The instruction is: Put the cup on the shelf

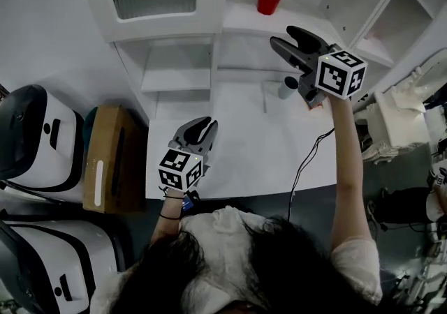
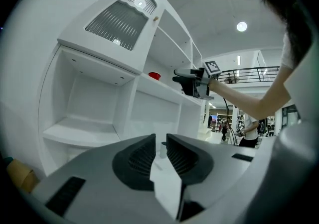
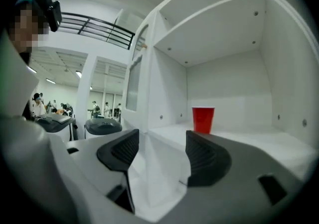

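the right gripper (image 3: 162, 138) stands released, jaws spread wide with nothing between them, raised at shelf (image 3: 239, 136) height. the red cup (image 3: 203, 119) sits on that shelf ahead of the jaws, apart from them, near the back wall. the step looks like backing away: best to draw straight back along the jaws' line, jaws wide, no sideways sweep that could clip the rim. the cup is upright, mouth up, long axis vertical. the left gripper (image 2: 160, 143) hangs low over the table (image 1: 244, 152), jaws drawn nearly together on nothing.
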`<state>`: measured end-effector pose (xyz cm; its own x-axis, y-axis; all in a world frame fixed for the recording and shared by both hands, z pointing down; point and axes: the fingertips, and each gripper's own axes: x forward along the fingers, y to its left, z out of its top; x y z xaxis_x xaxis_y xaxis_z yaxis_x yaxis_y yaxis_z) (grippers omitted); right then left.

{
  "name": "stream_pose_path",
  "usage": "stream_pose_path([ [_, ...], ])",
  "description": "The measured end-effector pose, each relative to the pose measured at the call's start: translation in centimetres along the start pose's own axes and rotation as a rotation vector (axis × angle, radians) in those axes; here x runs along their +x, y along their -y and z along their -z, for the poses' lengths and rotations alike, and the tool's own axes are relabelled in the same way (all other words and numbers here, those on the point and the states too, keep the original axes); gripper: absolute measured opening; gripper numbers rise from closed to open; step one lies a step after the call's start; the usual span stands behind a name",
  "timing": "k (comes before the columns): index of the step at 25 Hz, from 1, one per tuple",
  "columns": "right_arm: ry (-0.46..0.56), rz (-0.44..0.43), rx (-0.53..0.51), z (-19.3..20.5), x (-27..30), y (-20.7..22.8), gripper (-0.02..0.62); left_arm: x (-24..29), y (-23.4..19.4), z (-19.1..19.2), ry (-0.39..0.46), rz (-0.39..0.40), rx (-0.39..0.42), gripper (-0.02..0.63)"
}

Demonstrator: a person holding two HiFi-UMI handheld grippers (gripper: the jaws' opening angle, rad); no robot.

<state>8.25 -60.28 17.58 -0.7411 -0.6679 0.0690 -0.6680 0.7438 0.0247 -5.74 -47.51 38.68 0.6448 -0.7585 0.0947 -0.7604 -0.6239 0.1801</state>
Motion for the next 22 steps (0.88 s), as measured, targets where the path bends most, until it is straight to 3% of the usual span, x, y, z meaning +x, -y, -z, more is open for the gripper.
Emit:
stream_pose_path([
  [4,0.08,0.053,0.054,3.8,-2.9,-3.4,0.296,-0.7,0.3,0.5,-0.018,0.052,0.007,0.077],
  [11,0.07,0.198,0.203,14.3,-5.8,-9.6,0.293,-2.4,1.3,2.8,-0.067,0.144,0.008,0.077],
  [16,0.066,0.284,0.34,19.6,-7.2,-13.3,0.201,-3.5,2.3,5.2,-0.113,0.183,-0.019,0.077],
  [22,-0.011,0.314,0.322,23.2,-7.7,-16.3,0.156,-4.1,3.6,5.9,-0.109,0.197,-0.033,0.077],
])
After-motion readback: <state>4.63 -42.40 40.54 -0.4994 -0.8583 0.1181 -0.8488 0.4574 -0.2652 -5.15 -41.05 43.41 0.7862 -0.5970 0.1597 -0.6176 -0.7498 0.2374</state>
